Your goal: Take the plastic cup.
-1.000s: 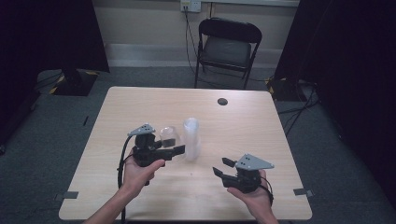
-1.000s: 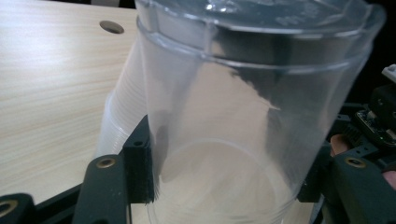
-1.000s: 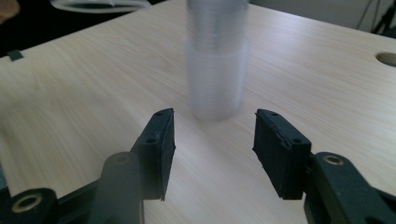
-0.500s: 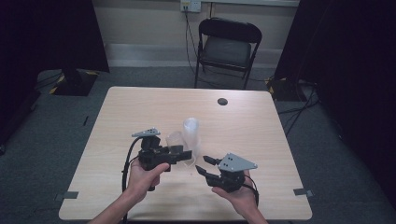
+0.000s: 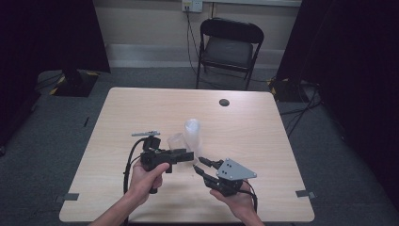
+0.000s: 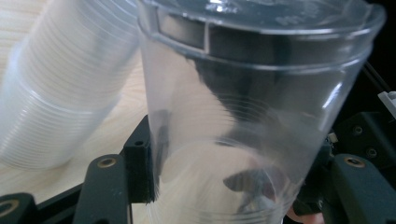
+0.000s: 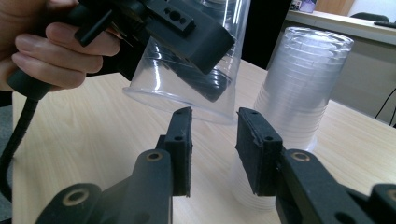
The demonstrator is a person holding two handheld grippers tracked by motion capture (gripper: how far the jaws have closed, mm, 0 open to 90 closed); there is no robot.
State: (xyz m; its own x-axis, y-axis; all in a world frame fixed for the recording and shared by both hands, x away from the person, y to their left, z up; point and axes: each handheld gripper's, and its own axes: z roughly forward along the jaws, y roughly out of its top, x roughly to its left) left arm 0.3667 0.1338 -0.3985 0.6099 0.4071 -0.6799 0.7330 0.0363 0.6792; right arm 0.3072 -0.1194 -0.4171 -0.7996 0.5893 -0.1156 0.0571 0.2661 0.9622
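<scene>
While the stack of clear plastic cups (image 5: 192, 133) stands mid-table (image 5: 263, 141), left gripper (image 5: 186, 156) is clamped on one clear cup (image 5: 176, 141), held tilted off the wood, presumably to present its rim. Right gripper (image 5: 199, 167) jaws, just been closing, part-open with nothing between, just beside that rim.

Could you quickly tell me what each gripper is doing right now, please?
Left gripper: shut on a clear plastic cup, held off the table.
Right gripper: open and holding nothing; its jaws have just been closing, near the cup's rim.
</scene>
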